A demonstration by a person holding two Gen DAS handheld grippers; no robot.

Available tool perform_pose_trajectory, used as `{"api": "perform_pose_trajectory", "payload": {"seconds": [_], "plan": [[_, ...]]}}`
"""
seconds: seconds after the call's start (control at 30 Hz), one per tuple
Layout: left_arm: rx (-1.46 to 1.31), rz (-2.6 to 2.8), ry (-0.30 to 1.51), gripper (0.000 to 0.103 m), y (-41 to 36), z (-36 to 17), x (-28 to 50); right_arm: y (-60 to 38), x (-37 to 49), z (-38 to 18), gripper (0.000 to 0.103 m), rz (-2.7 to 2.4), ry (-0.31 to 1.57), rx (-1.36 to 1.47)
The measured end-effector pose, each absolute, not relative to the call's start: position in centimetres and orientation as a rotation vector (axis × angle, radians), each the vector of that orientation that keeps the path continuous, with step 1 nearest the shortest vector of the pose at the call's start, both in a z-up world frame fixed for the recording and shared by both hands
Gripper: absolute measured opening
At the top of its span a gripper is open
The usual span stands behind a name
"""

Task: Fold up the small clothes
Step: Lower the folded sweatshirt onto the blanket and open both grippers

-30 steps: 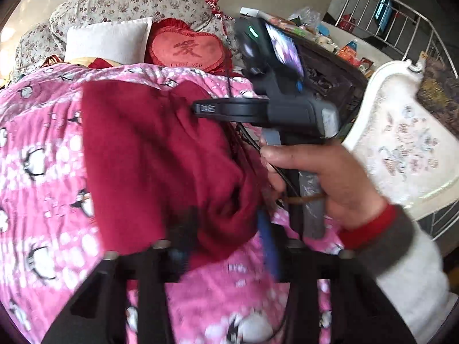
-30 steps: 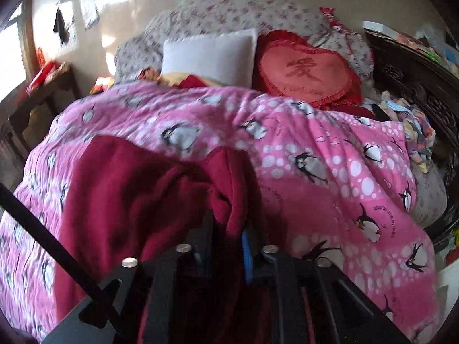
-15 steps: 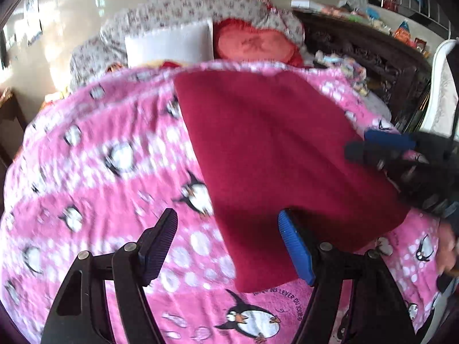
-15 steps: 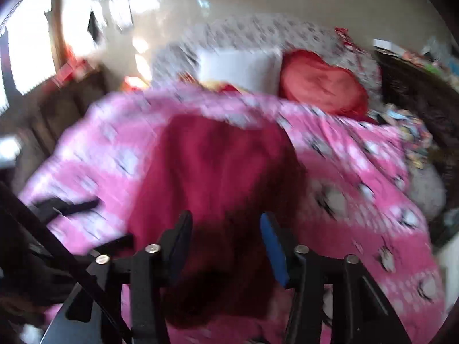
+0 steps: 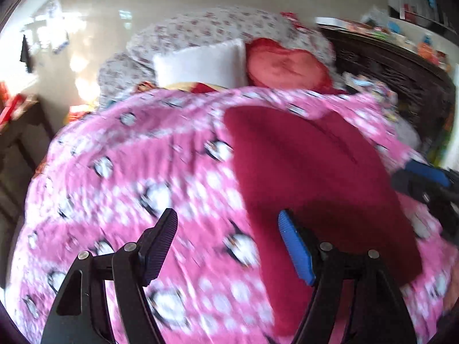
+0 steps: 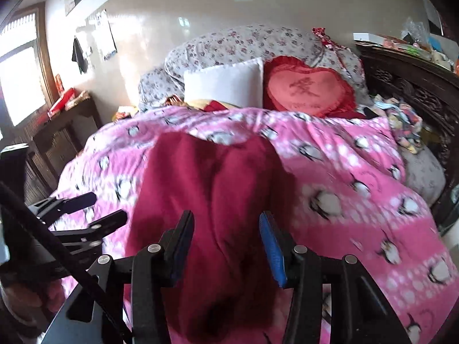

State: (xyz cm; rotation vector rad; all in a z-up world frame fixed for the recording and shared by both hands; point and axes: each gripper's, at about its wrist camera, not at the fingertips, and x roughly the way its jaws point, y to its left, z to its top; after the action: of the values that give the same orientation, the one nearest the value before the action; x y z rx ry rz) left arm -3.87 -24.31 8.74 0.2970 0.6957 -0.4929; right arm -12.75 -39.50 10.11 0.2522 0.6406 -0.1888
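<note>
A dark red garment (image 6: 218, 200) lies spread on a pink quilt printed with penguins (image 6: 344, 177), roughly in the middle of the bed and running lengthwise from the near edge toward the pillows. Its surface is fairly flat, with a soft ridge down the centre.

The right gripper (image 6: 225, 243) hovers over the near end of the garment. Its jaws are opening — the red cloth shows in the gap between the two pads, but neither pad presses on it, so nothing is gripped. The left gripper (image 5: 229, 246) stands wide apart with nothing held; between its fingers lies mostly pink quilt, and its blue-padded finger (image 5: 295, 252) sits over the left edge of the garment. In the right wrist view this gripper appears at the left side, just beside the garment's edge, and a hand (image 6: 25, 298) is partly visible beneath it.

At the head of the bed a white pillow (image 6: 226, 86) leans next to a red heart-shaped cushion (image 6: 307, 90) — both in front of floral-print bedding (image 6: 243, 43). A dark carved wooden headboard or cabinet (image 6: 416, 91) runs along the right side, with cluttered items on top. The left wrist view is blurred.
</note>
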Motion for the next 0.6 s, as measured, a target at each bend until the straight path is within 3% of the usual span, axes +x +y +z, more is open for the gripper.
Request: {"api": "perform_pose_trajectory", "payload": {"seconds": [0.07,0.2,0.4,0.5,0.6], "plan": [[0.293,-0.412,0.704,0.072,-24.9,8.3,-2.0,-39.2,-10.7,9.6,0.051,-0.165,0.661,0.239],[0.277,-0.390,0.744,0.072,-27.0,7.1,1.1,-39.9,-7.1,7.8,0.028,-0.231,0.730,0.162],[0.381,-0.379,0.668,0.073,-29.8,6.5,0.8,-43.0,-6.7,5.7,0.031,-0.267,0.729,0.239],[0.357,-0.409,0.694,0.072,-28.1,7.3,0.1,-43.4,-8.6,6.6,0.032,-0.221,0.712,0.314],[0.293,-0.458,0.743,0.072,-25.5,7.9,-1.3,-42.0,-11.5,8.4,0.039,-0.225,0.697,0.277]]}}
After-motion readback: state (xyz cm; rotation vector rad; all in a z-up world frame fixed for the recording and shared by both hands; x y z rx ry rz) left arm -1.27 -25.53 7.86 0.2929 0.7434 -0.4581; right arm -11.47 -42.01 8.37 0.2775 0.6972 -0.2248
